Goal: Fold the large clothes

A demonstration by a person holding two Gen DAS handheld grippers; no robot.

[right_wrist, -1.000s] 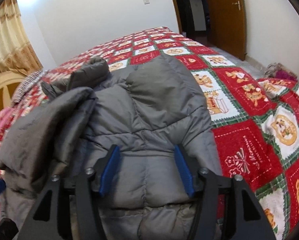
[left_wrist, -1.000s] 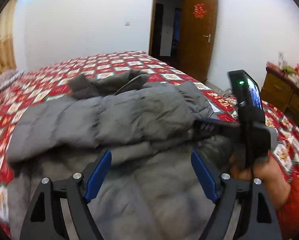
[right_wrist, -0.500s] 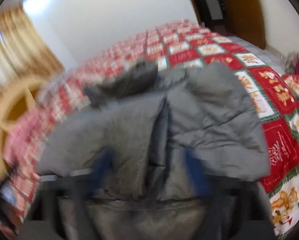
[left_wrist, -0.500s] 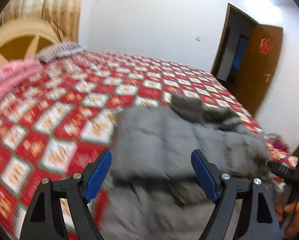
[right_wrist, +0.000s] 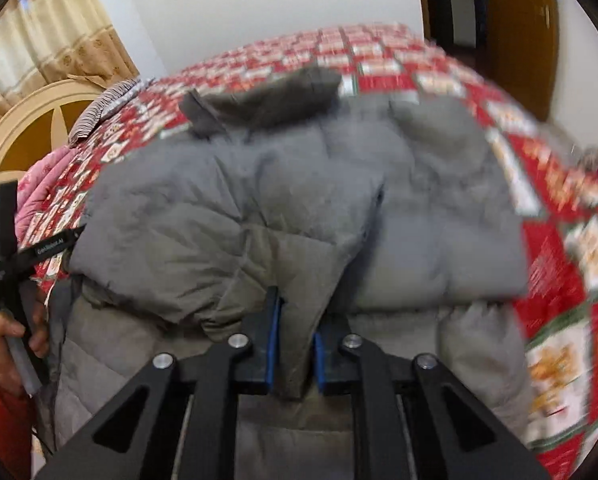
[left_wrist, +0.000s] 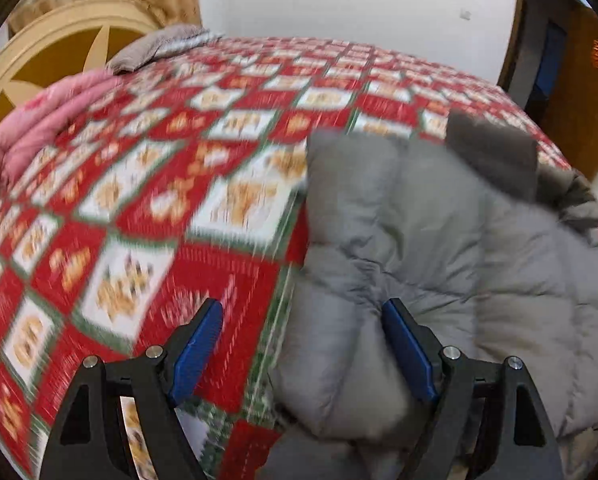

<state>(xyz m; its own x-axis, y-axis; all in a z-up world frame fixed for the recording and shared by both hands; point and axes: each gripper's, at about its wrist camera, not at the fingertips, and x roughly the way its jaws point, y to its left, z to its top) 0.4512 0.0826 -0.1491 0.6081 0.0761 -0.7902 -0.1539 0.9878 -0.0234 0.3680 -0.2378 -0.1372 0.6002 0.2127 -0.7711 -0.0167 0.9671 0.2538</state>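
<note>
A grey puffer jacket (right_wrist: pixel 299 208) lies on the bed with both sleeves folded across its body and its dark hood (right_wrist: pixel 267 100) at the far end. My right gripper (right_wrist: pixel 293 344) is shut on a fold of the jacket near its middle. In the left wrist view the jacket (left_wrist: pixel 439 248) fills the right side. My left gripper (left_wrist: pixel 301 350) is open and empty at the jacket's left edge, its right pad (left_wrist: pixel 405 354) against the fabric. The left gripper's body and the hand holding it show at the left of the right wrist view (right_wrist: pixel 11 272).
A red, white and green patchwork quilt (left_wrist: pixel 139 200) covers the bed. A pink blanket (left_wrist: pixel 39 120) and a grey pillow (left_wrist: pixel 159 46) lie by the round headboard (left_wrist: pixel 59 52). A brown door (left_wrist: pixel 579 92) stands open at the right.
My left gripper has swung left, from over the jacket to its left edge. My right gripper has closed on a fold of the jacket. The left sleeve now lies flatter across the body.
</note>
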